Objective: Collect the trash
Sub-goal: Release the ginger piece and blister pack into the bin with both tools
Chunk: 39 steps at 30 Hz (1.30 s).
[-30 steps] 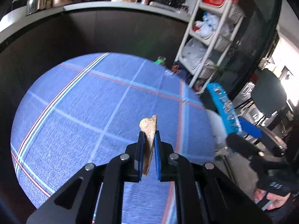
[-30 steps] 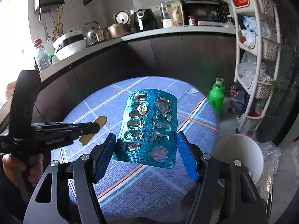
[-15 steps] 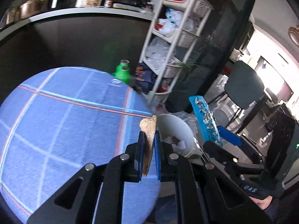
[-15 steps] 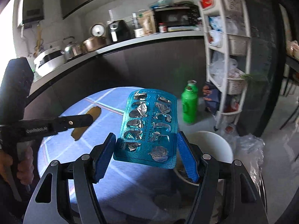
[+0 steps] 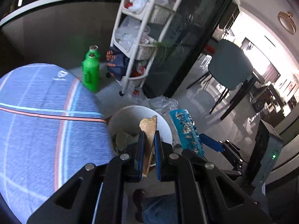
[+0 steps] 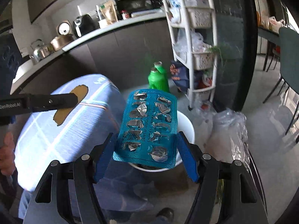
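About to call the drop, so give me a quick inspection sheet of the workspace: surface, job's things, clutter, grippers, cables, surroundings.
Surface: round table under a blue striped cloth; nothing seen lying on the part in view.
Job's things: brown scrap and used teal pill pack, both held in the air near the white bin, which stands on the floor beside the table with some rubbish inside.
Clutter: green bottles and clear plastic bag on the floor.
Grippers: left gripper shut on the scrap; right gripper shut on the pill pack's side edges.
Cables: nothing seen.
Surroundings: white shelf rack, kitchen counter with appliances, dark chair.
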Available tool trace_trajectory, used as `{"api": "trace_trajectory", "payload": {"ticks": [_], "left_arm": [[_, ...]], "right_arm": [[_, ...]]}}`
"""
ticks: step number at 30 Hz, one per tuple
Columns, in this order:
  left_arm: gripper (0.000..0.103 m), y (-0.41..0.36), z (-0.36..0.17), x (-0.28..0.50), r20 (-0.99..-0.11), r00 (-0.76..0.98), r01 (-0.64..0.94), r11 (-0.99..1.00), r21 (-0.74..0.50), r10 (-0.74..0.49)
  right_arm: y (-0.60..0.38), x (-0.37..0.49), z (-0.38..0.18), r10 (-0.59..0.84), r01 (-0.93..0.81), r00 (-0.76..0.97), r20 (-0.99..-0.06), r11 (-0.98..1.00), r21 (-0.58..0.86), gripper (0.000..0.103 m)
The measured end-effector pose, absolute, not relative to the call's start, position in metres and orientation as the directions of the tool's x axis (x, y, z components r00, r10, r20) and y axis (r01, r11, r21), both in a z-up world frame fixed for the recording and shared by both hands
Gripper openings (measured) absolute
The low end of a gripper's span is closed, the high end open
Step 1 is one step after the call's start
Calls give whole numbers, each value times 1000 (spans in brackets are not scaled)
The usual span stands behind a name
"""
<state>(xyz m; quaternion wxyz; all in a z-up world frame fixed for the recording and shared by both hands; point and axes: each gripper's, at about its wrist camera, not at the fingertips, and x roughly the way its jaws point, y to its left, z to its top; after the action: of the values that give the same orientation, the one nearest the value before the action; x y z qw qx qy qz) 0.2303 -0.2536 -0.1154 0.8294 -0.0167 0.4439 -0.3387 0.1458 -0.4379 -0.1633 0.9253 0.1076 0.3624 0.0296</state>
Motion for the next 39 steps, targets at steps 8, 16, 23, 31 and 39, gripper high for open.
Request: {"api": "trace_trajectory", "payload": {"ticks": [8,16,23,31,39], "left_arm": [[11,-289,-168,271,-787,301,524,782,-336,-539],[12,-311,-201,296,-831,266,516,800,-306,-489],[69,-323,-190,295,-799,309,557,779,-289,-517],[99,-316,-159,281,-735,413,554,789,-266,-538],[99,-299,-131,254,-730,465,521,822,-231,-500]], "right_arm": [[-448,181,-213,144,18,676,-722,977,212,63],[-452,208,-242,154,-6,632,-760,981,194,64],[-451,208,-252,145,-69,645,-750,989,132,94],[-468,181,-233,137,-9,697,-704,983,182,94],[-456,164,-202,118,3,703,-701,986,168,94]]}}
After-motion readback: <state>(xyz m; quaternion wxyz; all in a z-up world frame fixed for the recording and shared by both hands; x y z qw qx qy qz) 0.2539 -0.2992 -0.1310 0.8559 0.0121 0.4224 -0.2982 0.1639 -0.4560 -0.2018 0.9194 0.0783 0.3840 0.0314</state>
